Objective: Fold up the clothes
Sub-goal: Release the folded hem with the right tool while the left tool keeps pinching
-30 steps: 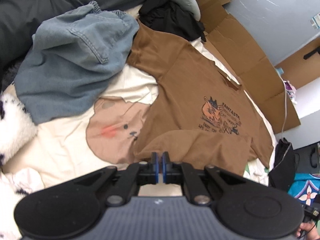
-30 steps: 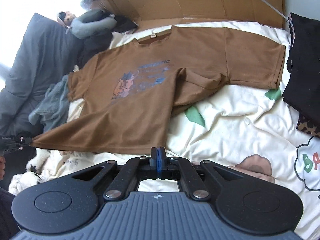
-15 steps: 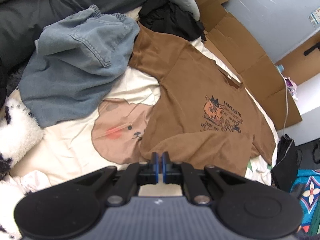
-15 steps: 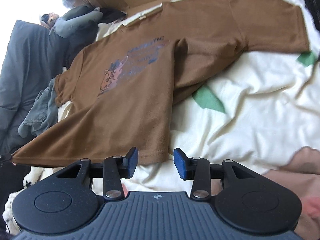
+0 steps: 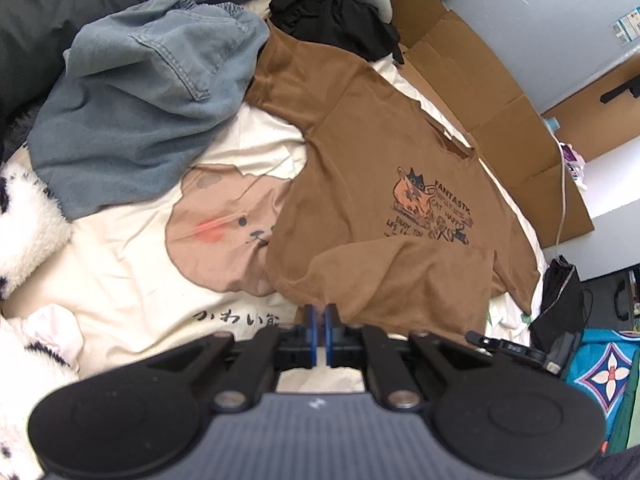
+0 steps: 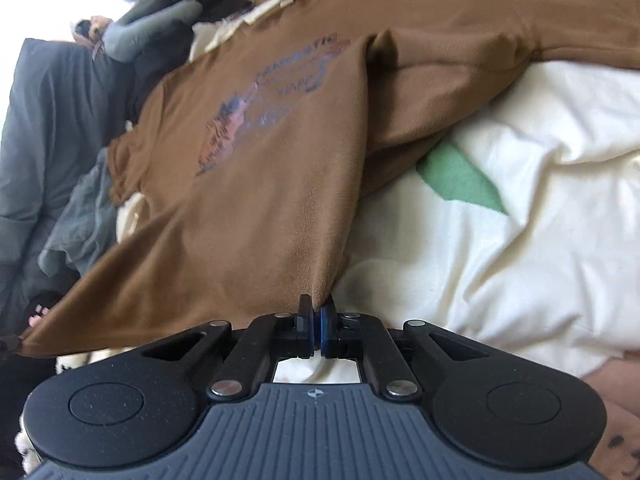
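A bed covered by a cream blanket (image 5: 132, 280) with a bear print carries the laundry, and flattened cardboard (image 5: 492, 92) lies along its far edge.

In the right wrist view, the right hand-held gripper (image 6: 316, 326) sits at 6 o'clock with its blue pads pressed together on the near hem corner of the brown T-shirt (image 6: 272, 184), which rises from the pinch toward 12 o'clock. The shirt's lower hem runs taut toward 9 o'clock, where its other corner ends beside a person's fingertips (image 6: 38, 316). A green patch on the blanket shows at 3 o'clock, beside the shirt's folded-over side.

In the left wrist view, the left hand-held gripper (image 5: 318, 334) has its pads nearly together with a thin slit between them, right at the shirt's near edge; whether cloth is caught there I cannot tell. Beyond, the shirt lies spread, print up. A blue denim garment (image 5: 148, 108) is heaped at 10 o'clock, touching the shirt's sleeve, and black clothing (image 5: 332, 16) lies at 12 o'clock.
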